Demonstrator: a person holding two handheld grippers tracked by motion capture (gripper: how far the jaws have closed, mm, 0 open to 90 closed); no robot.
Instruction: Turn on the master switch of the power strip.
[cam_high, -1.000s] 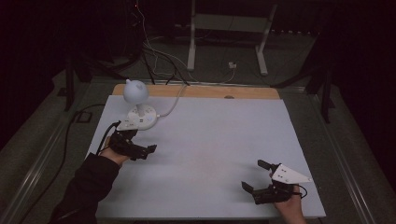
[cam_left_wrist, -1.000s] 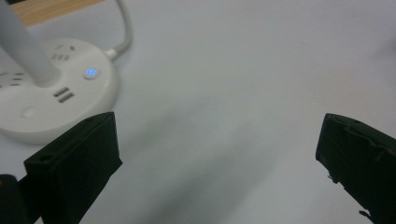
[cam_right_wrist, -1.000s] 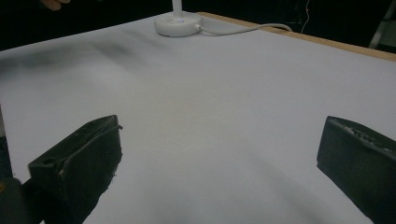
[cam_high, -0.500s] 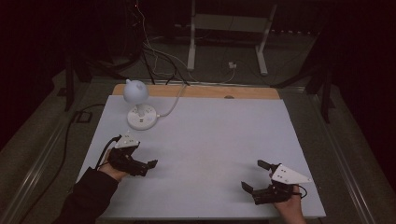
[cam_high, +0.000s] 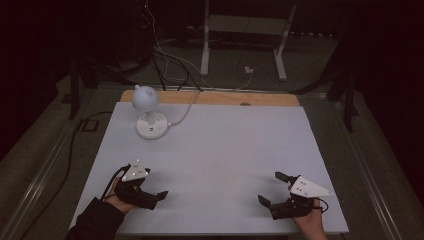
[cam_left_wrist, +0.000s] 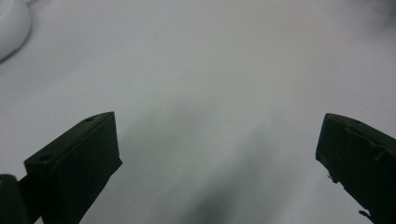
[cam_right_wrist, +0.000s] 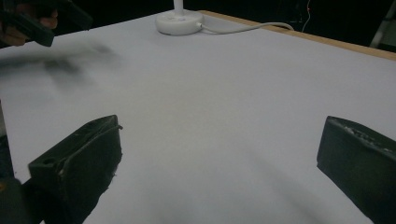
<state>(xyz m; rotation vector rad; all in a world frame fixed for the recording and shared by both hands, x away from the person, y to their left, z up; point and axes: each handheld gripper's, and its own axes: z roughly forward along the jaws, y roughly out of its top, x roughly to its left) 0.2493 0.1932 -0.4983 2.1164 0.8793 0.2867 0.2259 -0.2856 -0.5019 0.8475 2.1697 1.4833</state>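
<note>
1. The fingers (cam_left_wrist: 74, 163) of the left gripper (cam_high: 145, 192) are standing wide apart, and nothing is sitting between them, just bare white table (cam_high: 225, 150).
2. The fingers (cam_right_wrist: 79, 163) of the right gripper (cam_high: 280, 195) are standing wide apart too, holding nothing.
3. Both grippers are resting low at the near edge of the table, well apart from each other, one at each corner.
4. The lamp (cam_high: 147, 112) is standing at the far left of the table, well apart from both grippers, with its cord (cam_high: 182, 112) running off the back.
5. I think the hands are waiting, with no grab going on.
6. If the lamp is next, the left gripper is nearer, so it needs a long reach forward with fingers kept apart.
</note>
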